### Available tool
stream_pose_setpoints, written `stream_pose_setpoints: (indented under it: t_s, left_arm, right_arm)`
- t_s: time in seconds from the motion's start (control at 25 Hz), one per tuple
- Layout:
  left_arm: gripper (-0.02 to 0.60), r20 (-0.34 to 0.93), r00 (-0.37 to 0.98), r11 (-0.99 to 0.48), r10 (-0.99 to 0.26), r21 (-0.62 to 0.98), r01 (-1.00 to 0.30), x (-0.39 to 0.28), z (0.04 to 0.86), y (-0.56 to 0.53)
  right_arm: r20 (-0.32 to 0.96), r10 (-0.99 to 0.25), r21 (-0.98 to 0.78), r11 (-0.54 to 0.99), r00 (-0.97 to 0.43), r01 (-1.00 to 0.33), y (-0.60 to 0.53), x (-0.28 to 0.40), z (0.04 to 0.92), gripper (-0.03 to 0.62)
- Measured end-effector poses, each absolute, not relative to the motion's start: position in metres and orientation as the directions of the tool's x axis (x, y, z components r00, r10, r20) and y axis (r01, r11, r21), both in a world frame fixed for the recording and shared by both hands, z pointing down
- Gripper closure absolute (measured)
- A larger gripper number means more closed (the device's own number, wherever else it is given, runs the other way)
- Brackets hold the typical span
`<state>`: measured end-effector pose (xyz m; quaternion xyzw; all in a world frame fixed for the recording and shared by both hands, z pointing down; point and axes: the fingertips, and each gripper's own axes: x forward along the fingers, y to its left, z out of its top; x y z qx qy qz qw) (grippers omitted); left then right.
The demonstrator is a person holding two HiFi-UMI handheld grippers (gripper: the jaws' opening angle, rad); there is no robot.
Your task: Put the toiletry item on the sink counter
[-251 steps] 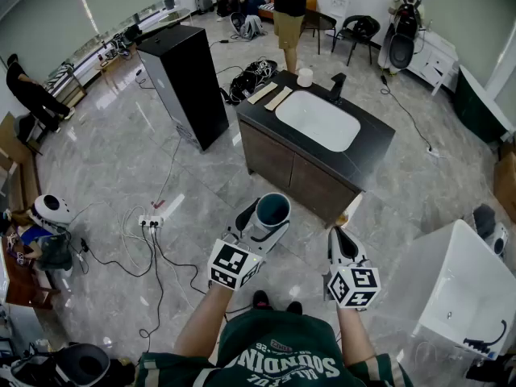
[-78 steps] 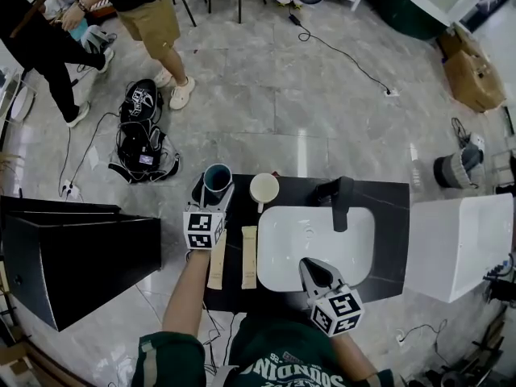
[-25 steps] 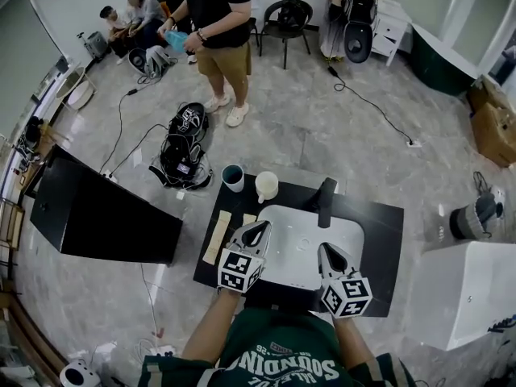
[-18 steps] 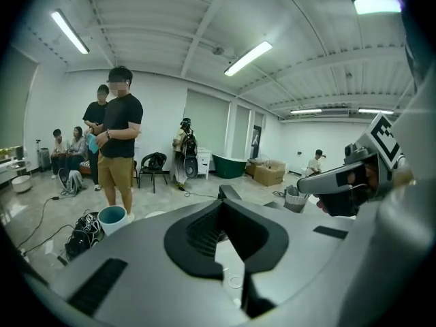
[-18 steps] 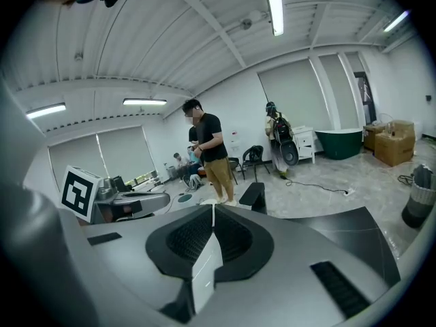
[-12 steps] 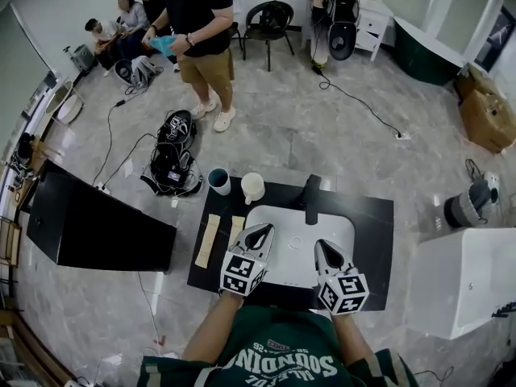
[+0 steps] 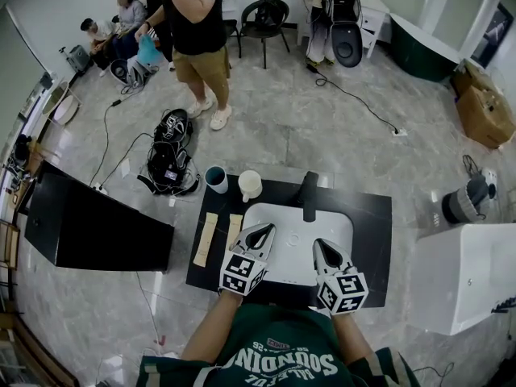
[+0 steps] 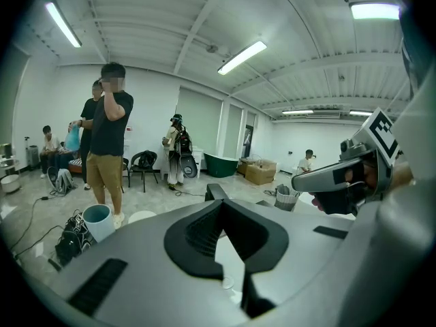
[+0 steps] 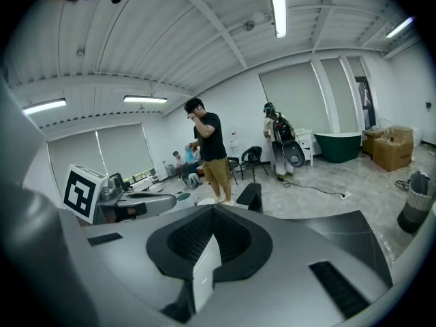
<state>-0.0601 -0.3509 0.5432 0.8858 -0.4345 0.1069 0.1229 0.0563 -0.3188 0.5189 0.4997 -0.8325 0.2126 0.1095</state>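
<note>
Teal cup, earlier in left gripper, now stands upright, open-topped, on back-left corner of counter beside white cup. Left gripper and right gripper both closed, empty, over basin.

Left gripper: jaws together, nothing between them.
Blue cup: upright, left of the jaws, open top.
White cup: just right of the blue cup; only its rim shows.
Faucet: black, right behind the jaw tips.
Right gripper: at the right, its marker cube above it.
Person: stands beyond the cups, black shirt, tan shorts, hand at head.
Bags: on the floor, left of the blue cup.
Far end: chair, green tub, boxes.
</note>
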Motion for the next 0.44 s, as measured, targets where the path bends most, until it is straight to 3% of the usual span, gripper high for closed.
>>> stream_pose_setpoints:
  t_s: [0.44]
  left_arm:
    - [0.571, 0.312, 0.607, -0.597, -0.73, 0.141, -0.79, -0.063, 0.551, -0.346]
  right_arm:
    - [0.404, -0.771, -0.233, 0.434, -0.492, -0.87, -0.314, 0.045, 0.519, 0.553]
